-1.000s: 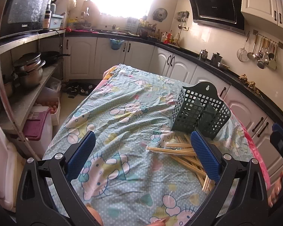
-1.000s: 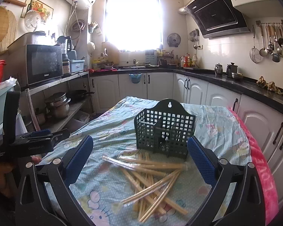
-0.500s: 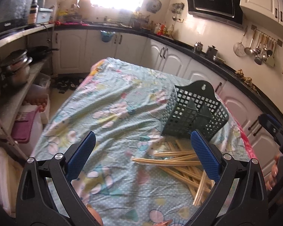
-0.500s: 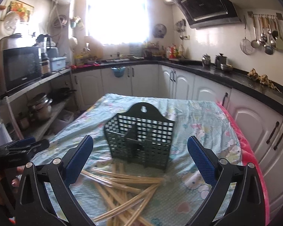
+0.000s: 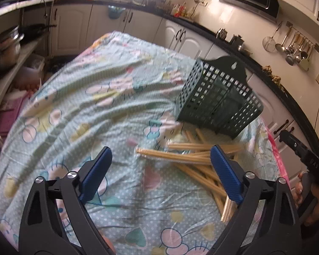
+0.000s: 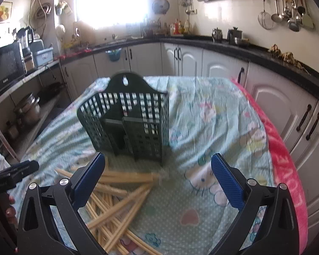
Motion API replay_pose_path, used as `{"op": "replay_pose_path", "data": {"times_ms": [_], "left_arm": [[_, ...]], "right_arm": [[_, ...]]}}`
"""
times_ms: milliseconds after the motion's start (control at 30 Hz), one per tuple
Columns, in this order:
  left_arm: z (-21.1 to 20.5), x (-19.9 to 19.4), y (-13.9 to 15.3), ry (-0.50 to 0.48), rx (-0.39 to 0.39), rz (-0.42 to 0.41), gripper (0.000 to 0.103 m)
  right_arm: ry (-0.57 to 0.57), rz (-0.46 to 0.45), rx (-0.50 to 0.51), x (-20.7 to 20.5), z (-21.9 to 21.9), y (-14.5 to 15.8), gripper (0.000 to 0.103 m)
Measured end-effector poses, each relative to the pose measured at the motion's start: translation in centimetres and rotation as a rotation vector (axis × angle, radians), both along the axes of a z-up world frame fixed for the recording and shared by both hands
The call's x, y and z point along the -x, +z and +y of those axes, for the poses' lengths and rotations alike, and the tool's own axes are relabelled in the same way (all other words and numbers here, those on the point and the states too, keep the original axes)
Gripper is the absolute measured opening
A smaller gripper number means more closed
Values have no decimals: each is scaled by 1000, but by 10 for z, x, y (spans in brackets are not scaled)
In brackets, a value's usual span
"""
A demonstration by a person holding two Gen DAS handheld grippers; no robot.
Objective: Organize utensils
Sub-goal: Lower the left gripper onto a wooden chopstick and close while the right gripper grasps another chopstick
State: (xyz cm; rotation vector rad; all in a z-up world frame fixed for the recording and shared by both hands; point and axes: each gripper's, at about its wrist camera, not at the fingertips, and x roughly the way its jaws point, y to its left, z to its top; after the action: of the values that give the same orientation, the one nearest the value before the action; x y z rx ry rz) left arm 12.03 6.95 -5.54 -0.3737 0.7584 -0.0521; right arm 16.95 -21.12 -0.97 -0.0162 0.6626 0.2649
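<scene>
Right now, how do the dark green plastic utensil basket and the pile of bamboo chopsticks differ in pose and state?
The dark green plastic utensil basket stands upright on the tablecloth; the bamboo chopsticks lie flat. The basket is one slotted container that looks empty; the chopsticks are many loose sticks, crisscrossed in front of it. Both rest on the cartoon-print tablecloth, and neither is held: the left gripper and right gripper are open.

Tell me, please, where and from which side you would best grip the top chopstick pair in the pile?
I would grip the top chopstick pair near its free left end, coming from above with the left gripper. That end juts clear of the pile, while the other end is tangled near the basket.
</scene>
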Motion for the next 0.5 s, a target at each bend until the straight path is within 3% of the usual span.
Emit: {"op": "replay_pose_path", "data": {"times_ms": [200, 300, 500], "left_arm": [[5, -6, -24, -12, 94, 70, 70], [7, -9, -32, -26, 146, 87, 68], [14, -20, -39, -29, 217, 105, 60]], "right_arm": [[-28, 76, 8, -8, -6, -27, 94], [-20, 129, 0, -15, -9, -42, 78], [5, 232, -102, -30, -15, -64, 56]]}}
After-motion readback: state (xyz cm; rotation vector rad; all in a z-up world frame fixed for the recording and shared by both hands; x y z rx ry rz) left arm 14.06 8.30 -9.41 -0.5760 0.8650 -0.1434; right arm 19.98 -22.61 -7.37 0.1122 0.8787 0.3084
